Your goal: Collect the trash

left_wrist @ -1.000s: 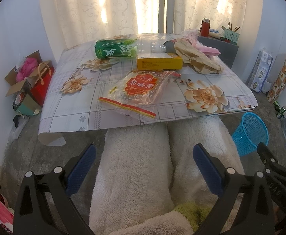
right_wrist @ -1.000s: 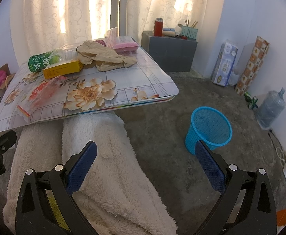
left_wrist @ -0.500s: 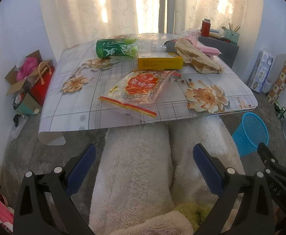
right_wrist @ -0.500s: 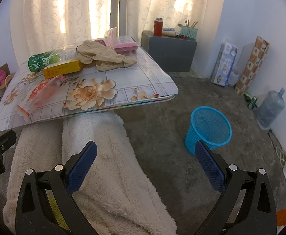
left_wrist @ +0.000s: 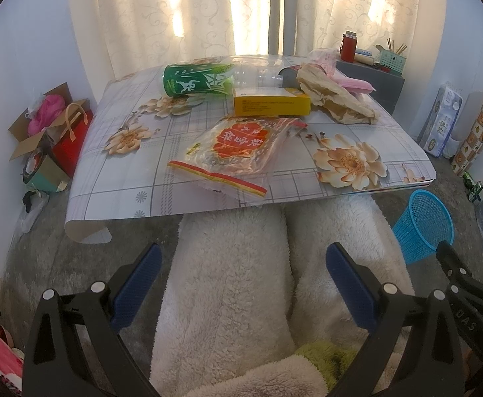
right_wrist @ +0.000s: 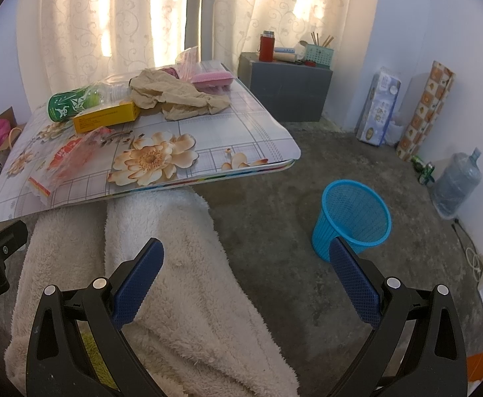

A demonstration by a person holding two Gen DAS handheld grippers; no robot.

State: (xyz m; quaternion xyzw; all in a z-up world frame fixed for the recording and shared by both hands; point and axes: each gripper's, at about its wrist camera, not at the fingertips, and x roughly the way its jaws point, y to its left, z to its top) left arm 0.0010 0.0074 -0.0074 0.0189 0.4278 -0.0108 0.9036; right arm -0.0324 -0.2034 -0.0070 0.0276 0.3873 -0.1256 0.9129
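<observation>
On low table (left_wrist: 135, 178), snack bag (left_wrist: 238, 152) near edge, yellow box (left_wrist: 271, 101) behind, blue basket (right_wrist: 354, 218) right on floor, left gripper (left_wrist: 241, 274) and right gripper (right_wrist: 246, 264) both released, empty.

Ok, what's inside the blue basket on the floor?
Nothing shows inside the blue basket: from the right wrist view its mesh wall and the part of the bottom in sight look bare. The near rim hides the rest of the bottom, so I can't rule out something small.

Before you, a glossy floral table cover (left_wrist: 135, 178) carries a crinkled clear plastic snack bag (left_wrist: 238, 152), a smooth yellow cardboard box (left_wrist: 271, 101) and rumpled beige cloth (right_wrist: 175, 94). Your legs wear fluffy fleece (left_wrist: 234, 281); the blue basket (right_wrist: 354, 218) is plastic mesh on rough concrete floor (right_wrist: 274, 225).
</observation>
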